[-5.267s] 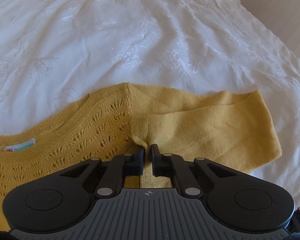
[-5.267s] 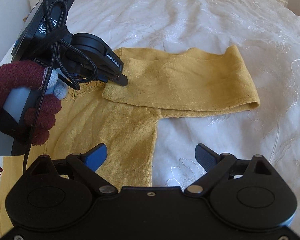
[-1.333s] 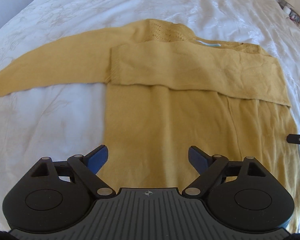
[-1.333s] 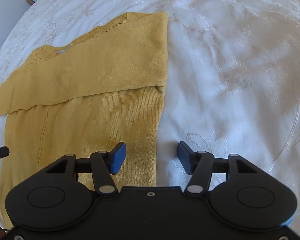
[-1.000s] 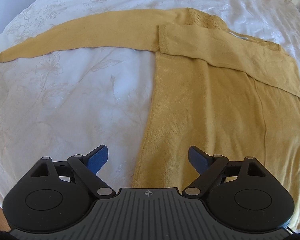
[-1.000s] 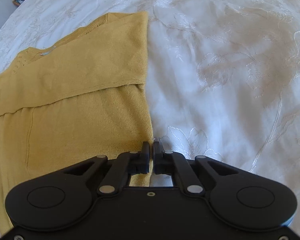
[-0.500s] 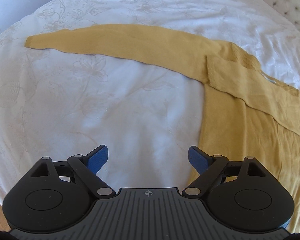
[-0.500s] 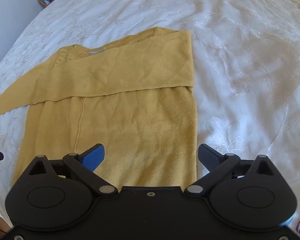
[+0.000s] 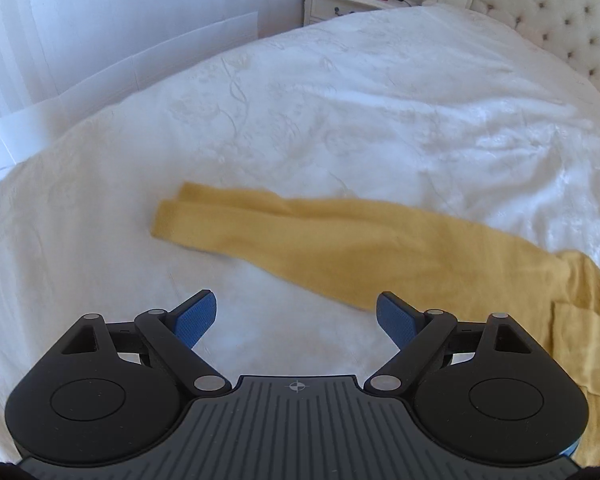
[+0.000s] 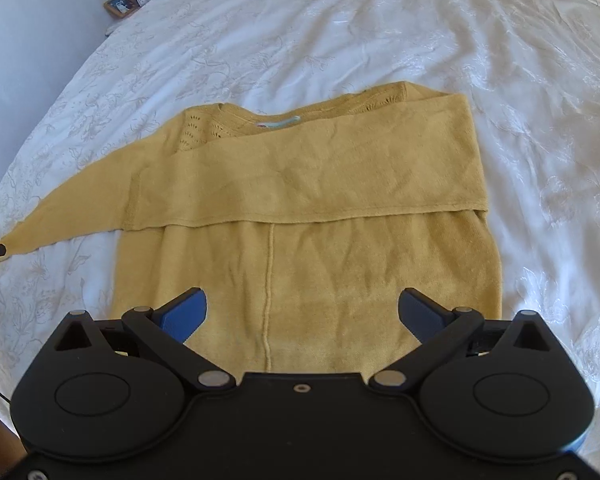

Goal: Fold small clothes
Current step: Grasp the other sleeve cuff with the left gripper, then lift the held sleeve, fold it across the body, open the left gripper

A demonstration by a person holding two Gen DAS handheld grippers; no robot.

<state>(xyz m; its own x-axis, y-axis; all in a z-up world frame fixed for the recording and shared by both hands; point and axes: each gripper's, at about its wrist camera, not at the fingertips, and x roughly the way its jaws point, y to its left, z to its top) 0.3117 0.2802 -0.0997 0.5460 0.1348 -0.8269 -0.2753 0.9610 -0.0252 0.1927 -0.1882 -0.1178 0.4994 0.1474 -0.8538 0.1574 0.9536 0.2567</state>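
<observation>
Meanwhile, both the left gripper (image 9: 296, 314) and right gripper (image 10: 302, 312) are hovering spread and empty; grabbing the outstretched sleeve (image 9: 300, 244) mid-length (not the cuff) risks bunching the mustard sweater (image 10: 308, 264).

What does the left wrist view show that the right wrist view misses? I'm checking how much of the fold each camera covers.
Only the left wrist view shows the cuff end of the unfolded sleeve, the nightstand and the tufted headboard.

Only the right wrist view shows the sweater body, the sleeve already folded across it, and the neck label.

Both show the yellow sweater lying on the white bedspread, and an open, empty hand-held gripper: left hand-held gripper, right hand-held gripper.
</observation>
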